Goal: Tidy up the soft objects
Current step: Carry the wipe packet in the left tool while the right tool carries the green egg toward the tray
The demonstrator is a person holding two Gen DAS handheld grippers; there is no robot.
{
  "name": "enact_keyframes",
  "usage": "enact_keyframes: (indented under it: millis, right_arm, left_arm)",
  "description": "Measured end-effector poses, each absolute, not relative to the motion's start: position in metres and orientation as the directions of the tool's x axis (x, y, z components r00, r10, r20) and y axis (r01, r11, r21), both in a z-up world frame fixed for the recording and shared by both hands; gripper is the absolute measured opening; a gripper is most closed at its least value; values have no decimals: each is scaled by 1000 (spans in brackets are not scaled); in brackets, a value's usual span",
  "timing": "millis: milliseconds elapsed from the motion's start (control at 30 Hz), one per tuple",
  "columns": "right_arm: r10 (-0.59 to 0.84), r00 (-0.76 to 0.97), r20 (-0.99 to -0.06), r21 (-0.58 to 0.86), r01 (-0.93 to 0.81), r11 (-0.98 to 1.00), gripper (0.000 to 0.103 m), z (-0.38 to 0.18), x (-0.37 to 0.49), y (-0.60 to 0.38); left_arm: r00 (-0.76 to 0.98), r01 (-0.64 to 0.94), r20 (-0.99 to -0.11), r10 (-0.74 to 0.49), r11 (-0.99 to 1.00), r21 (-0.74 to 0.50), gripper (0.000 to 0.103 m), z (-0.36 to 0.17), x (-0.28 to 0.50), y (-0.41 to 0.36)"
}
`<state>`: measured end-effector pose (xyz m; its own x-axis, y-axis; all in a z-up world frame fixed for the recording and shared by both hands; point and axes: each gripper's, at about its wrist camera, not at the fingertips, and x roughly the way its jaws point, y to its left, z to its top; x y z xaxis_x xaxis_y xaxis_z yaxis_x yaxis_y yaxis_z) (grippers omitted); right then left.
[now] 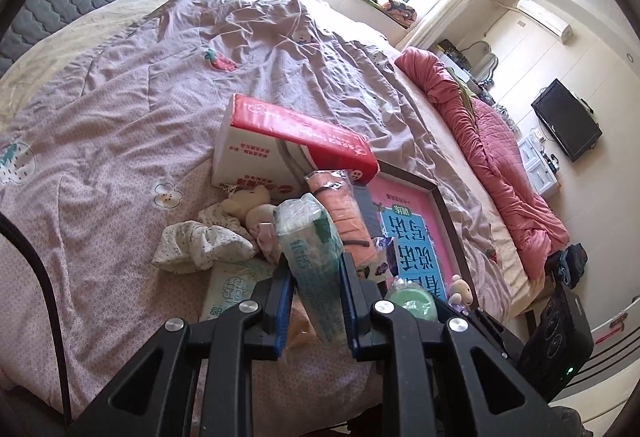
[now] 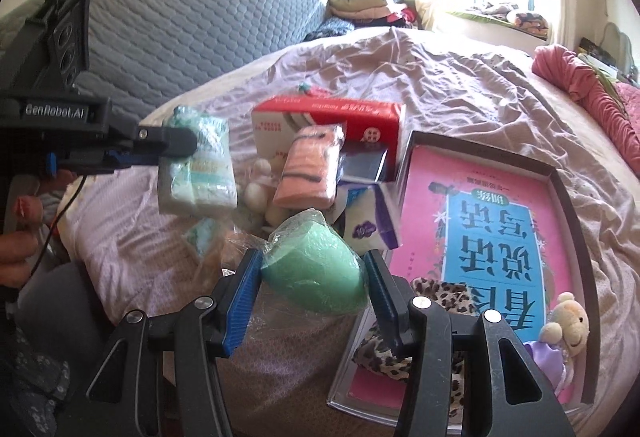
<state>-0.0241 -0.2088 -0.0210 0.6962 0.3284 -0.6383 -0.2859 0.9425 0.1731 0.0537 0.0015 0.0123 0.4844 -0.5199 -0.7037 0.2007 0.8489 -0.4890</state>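
My left gripper [image 1: 316, 277] is shut on a pale green tissue pack [image 1: 310, 253], held upright above the bed; from the right wrist view that pack [image 2: 198, 173] hangs at the left in the left gripper [image 2: 188, 147]. My right gripper [image 2: 314, 273] is shut on a green sponge [image 2: 320, 269] in clear wrap, lifted beside a shallow box [image 2: 576, 205] that holds a pink and blue book. A leopard cloth [image 2: 436, 293] and a small plush doll [image 2: 564, 333] lie in that box. An orange striped towel [image 1: 344, 213] leans on a red and white tissue box [image 1: 296, 141].
On the lilac quilt [image 1: 120, 117] lie a floral cloth [image 1: 200, 241], a cream plush [image 1: 248, 205], another green tissue pack [image 1: 232, 285] and a purple-white tissue packet [image 2: 368, 221]. A pink blanket [image 1: 500, 157] runs along the bed's right edge. The grey headboard [image 2: 180, 29] stands behind.
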Motion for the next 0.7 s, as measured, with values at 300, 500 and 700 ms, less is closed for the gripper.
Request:
enact_keyframes:
  millis: [300, 500, 700]
  right_arm:
    - [319, 739, -593, 217, -234, 948, 54, -7, -28, -228]
    - [296, 766, -571, 241, -188, 952, 54, 0, -30, -242]
    - [271, 791, -549, 265, -143, 954, 54, 4, -33, -258]
  left_arm:
    - [486, 239, -705, -517, 854, -461, 22, 25, 45, -13]
    - [486, 265, -704, -518, 855, -446, 22, 32, 40, -26]
    - [490, 297, -696, -526, 851, -434, 22, 40, 34, -39]
